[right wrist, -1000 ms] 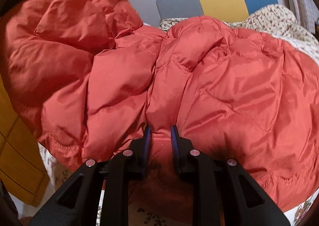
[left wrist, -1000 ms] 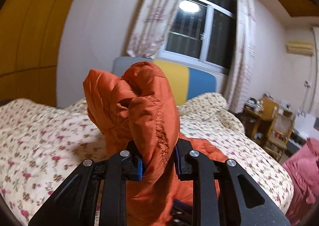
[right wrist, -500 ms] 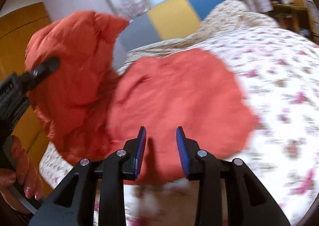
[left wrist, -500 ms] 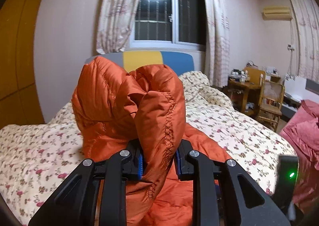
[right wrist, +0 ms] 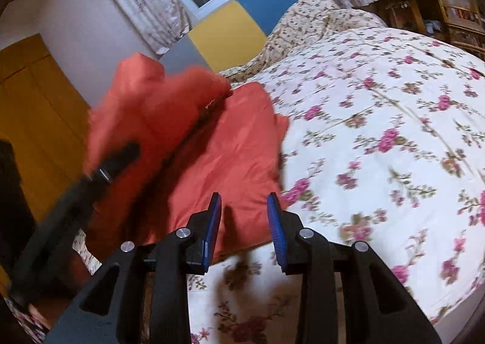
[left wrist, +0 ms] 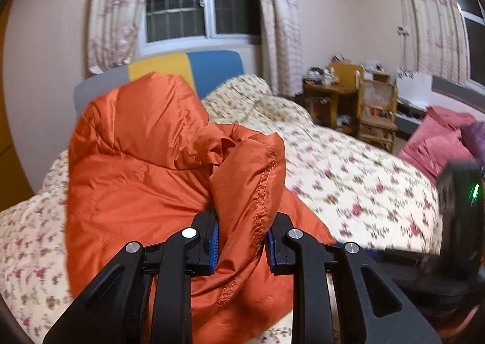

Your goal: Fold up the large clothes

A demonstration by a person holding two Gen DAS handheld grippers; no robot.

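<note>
An orange puffer jacket (left wrist: pixel 142 168) lies on the flowered bed (left wrist: pixel 348 180). My left gripper (left wrist: pixel 242 241) is shut on a bunched fold of the jacket and holds it raised above the rest. In the right wrist view the jacket (right wrist: pixel 212 156) lies at the left of the bed (right wrist: pixel 379 131), partly folded over. My right gripper (right wrist: pixel 244 222) is open and empty, just above the jacket's near edge. The left gripper (right wrist: pixel 103 174) shows blurred at the left, over the jacket.
A grey, yellow and blue headboard (left wrist: pixel 188 68) stands under the window. A wooden desk and chair (left wrist: pixel 363 101) are at the far right, with a pink heap (left wrist: pixel 436 144) beside the bed. A yellow wardrobe (right wrist: pixel 36 113) stands at the left.
My right gripper has let go of the jacket, opened and pulled back. My left gripper has swung right with its fold, carrying it over the rest of the jacket.
</note>
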